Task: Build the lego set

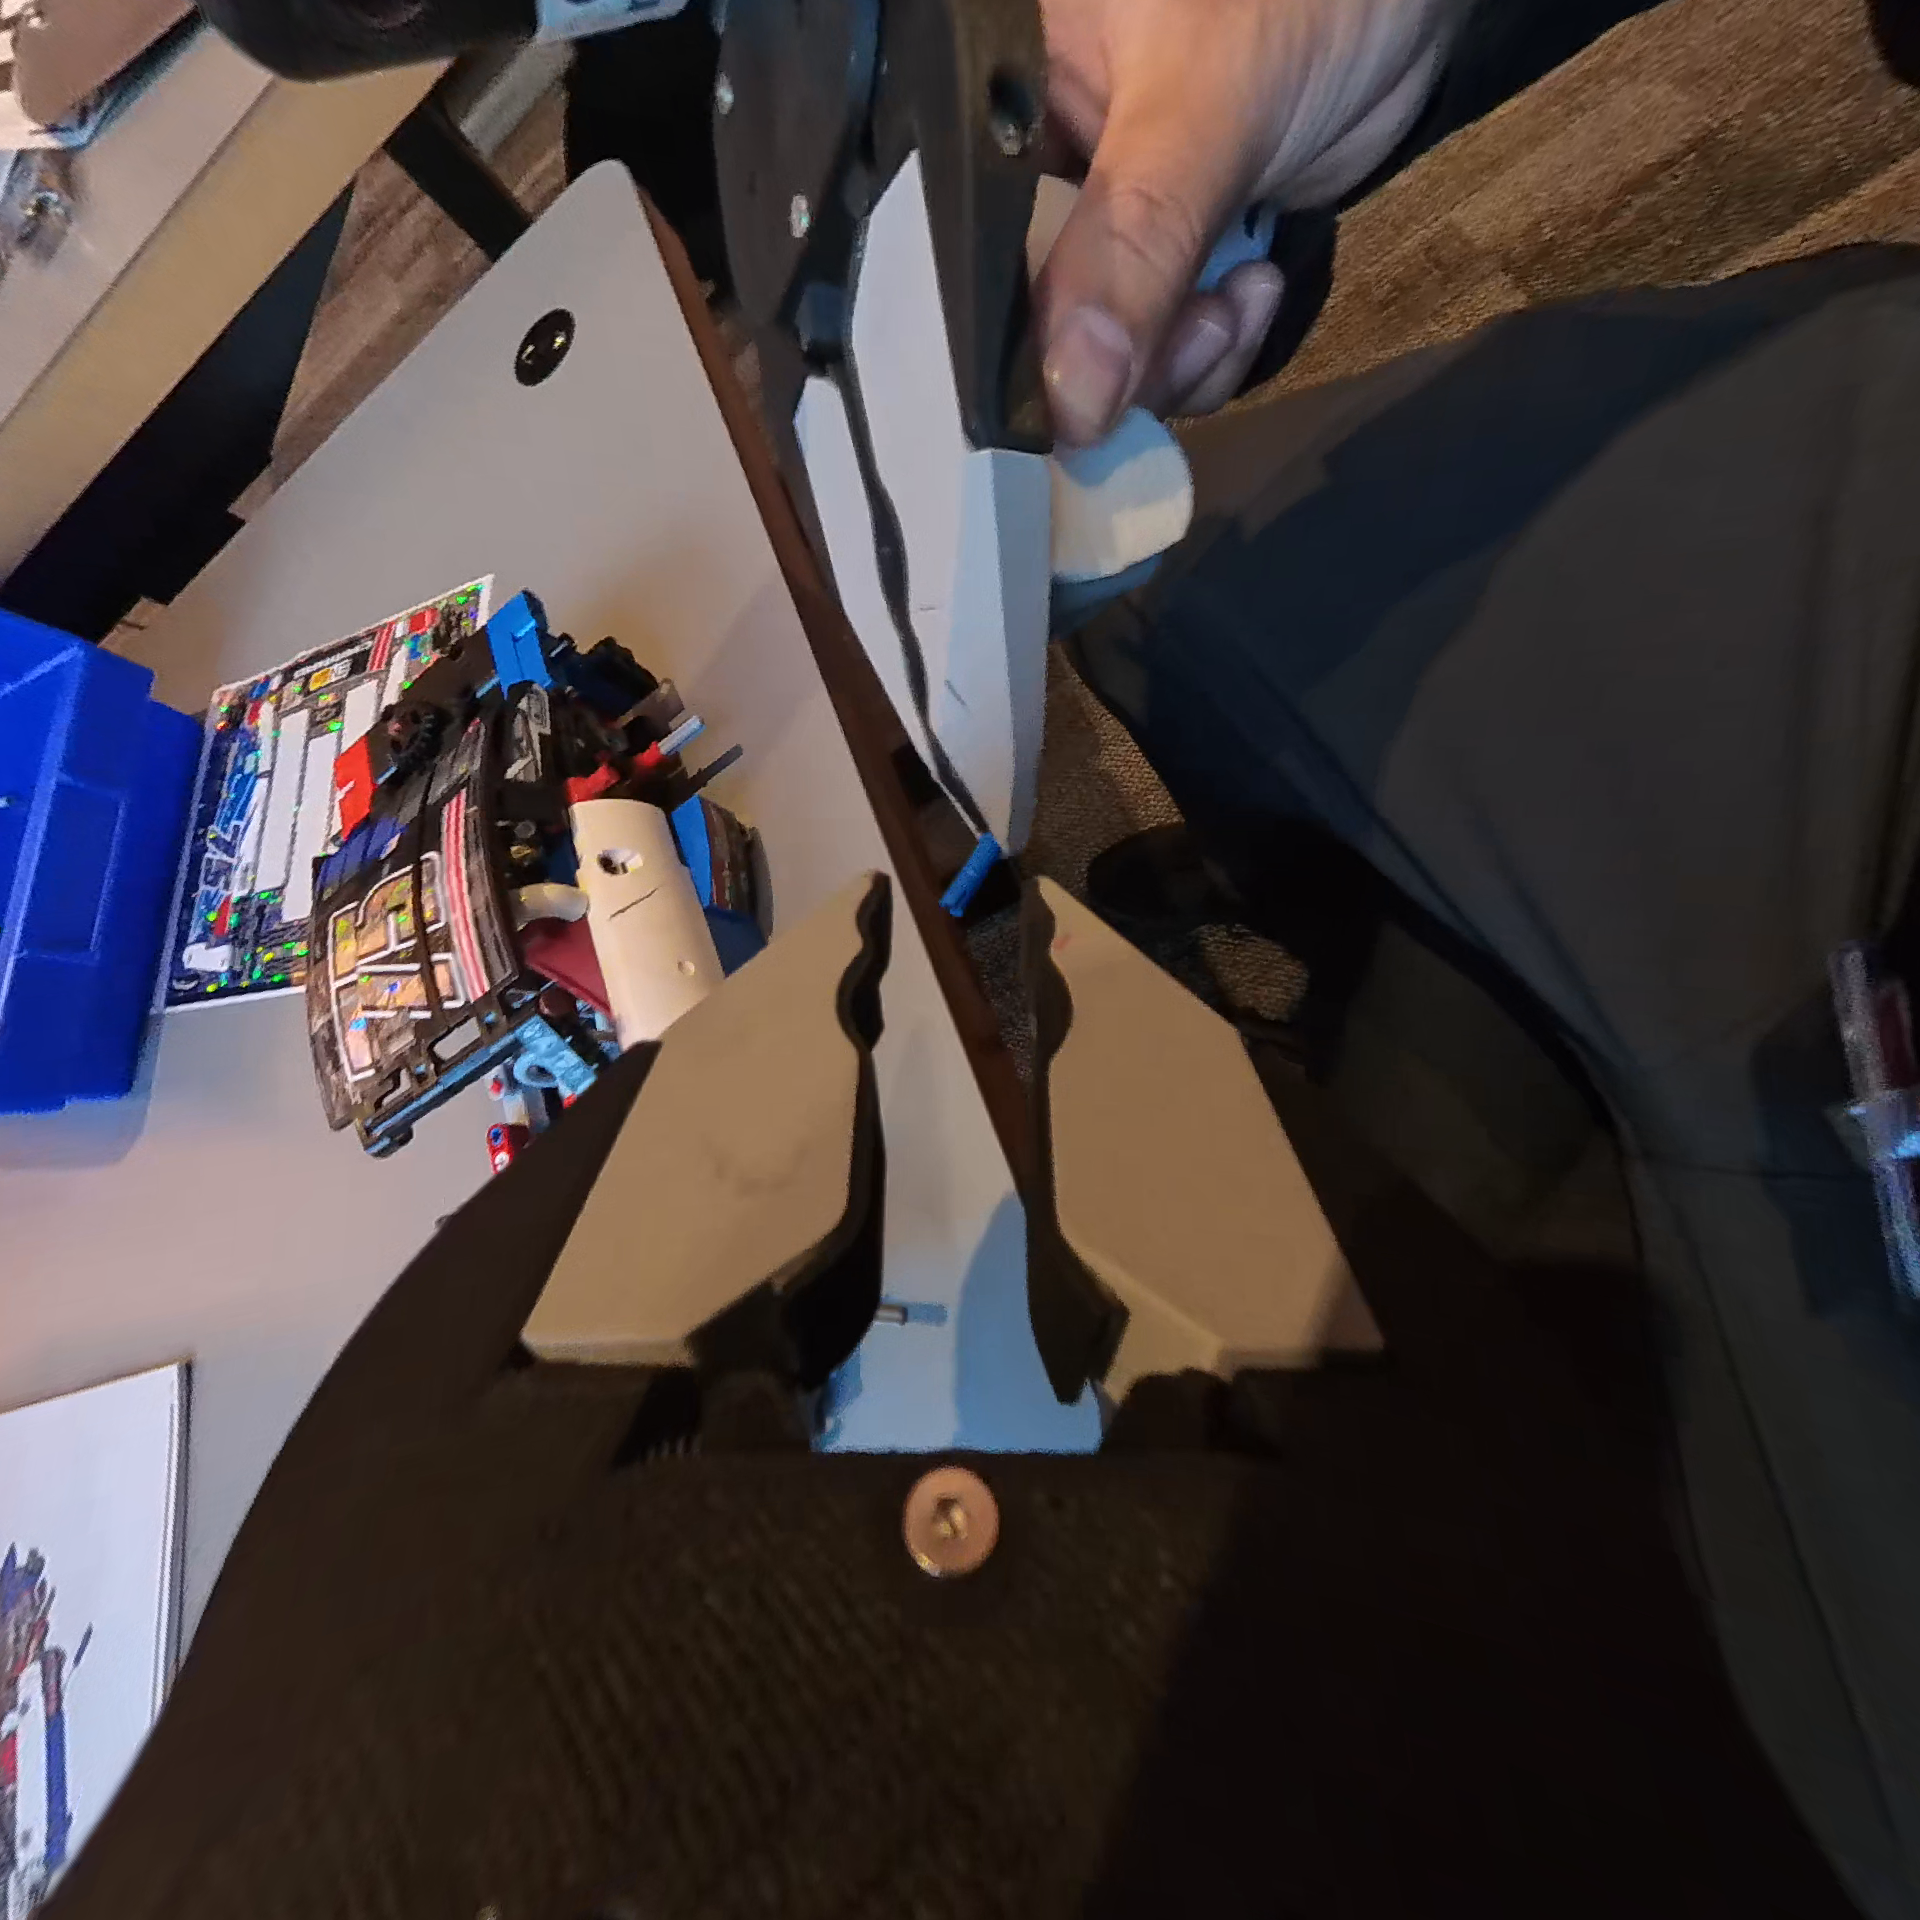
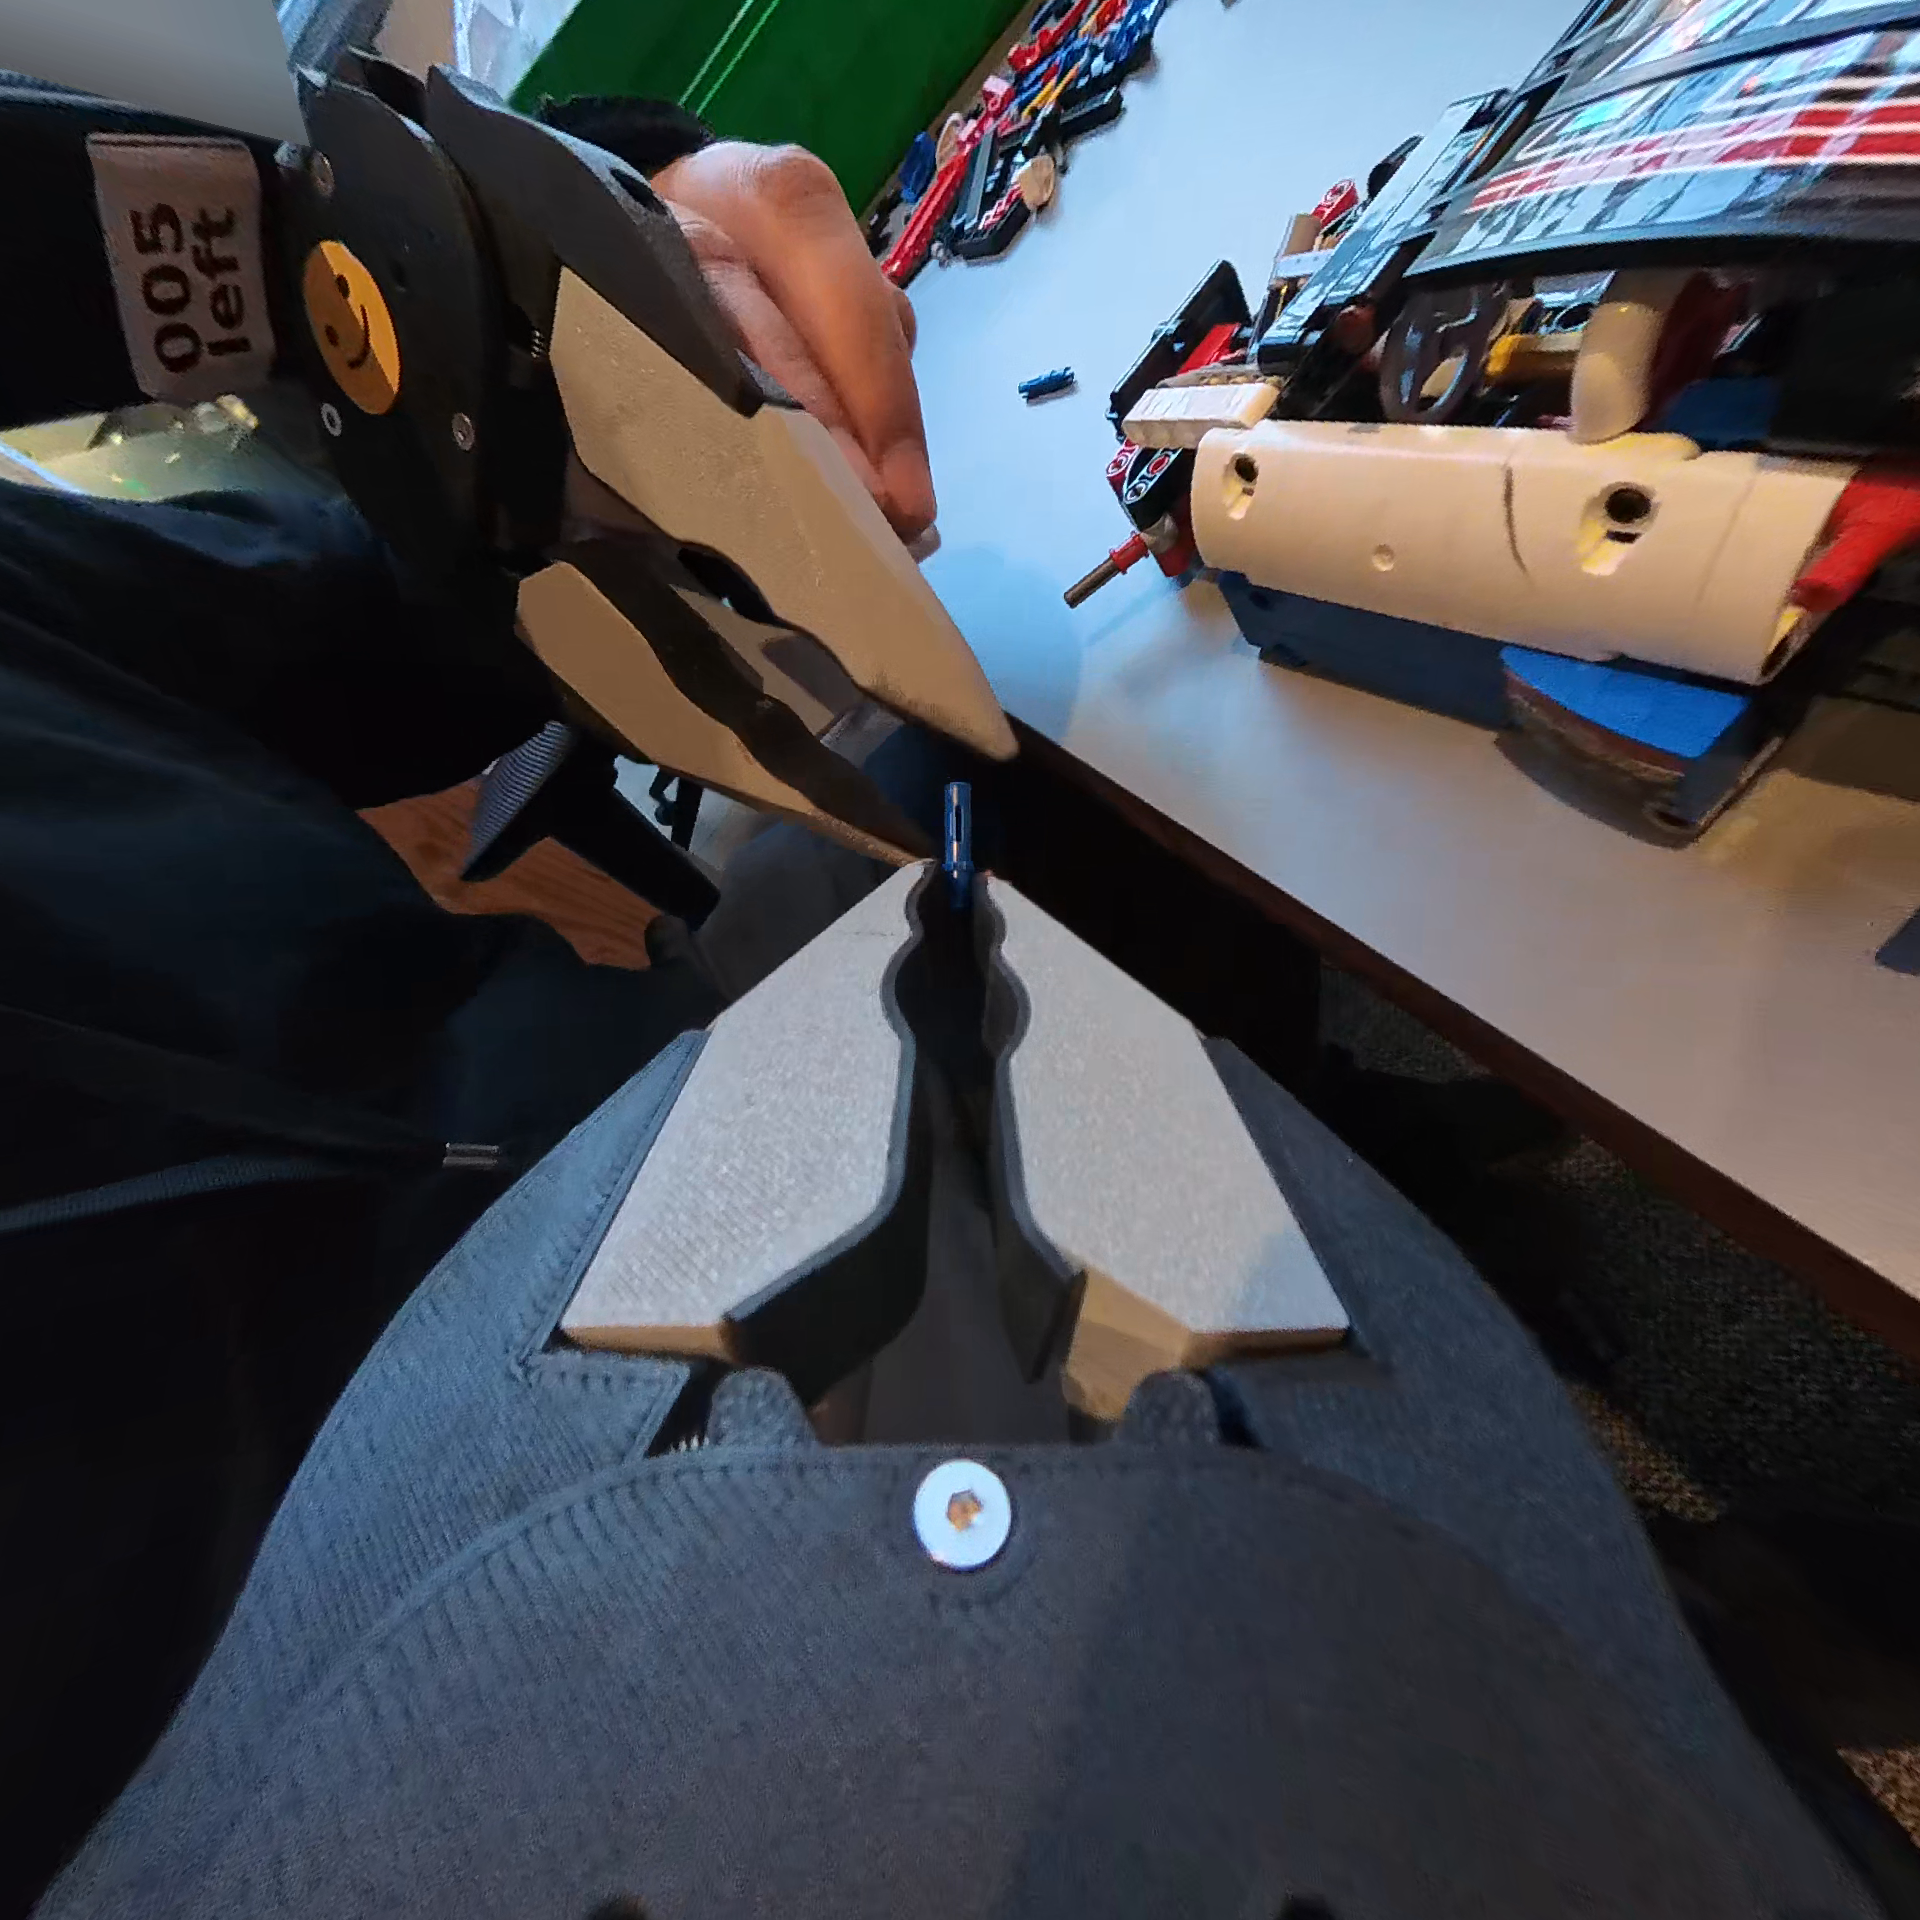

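My right gripper (image 2: pixel 954 875) is shut on a small blue pin (image 2: pixel 956 821), held just off the table's near edge (image 2: pixel 1195 831). In the left wrist view it comes in from above (image 1: pixel 987 836) with the pin (image 1: pixel 969 878) at its tips. My left gripper (image 1: pixel 956 894) is open, and its fingertips stand on either side of the pin without gripping it. Its fingers (image 2: pixel 790 520) reach in from the upper left in the right wrist view. The part-built black, blue, white and red model (image 1: pixel 499 883) lies on the table, and shows in the right wrist view too (image 2: pixel 1507 540).
A sticker sheet (image 1: pixel 281 790) and a blue bin (image 1: pixel 73 862) lie beyond the model, and a booklet (image 1: pixel 83 1558) lies at the left. A loose blue pin (image 2: pixel 1044 384) and a pile of pieces (image 2: pixel 997 135) are on the table. A person's legs (image 1: pixel 1558 727) are below the edge. The tips of both grippers are at nearly the same place.
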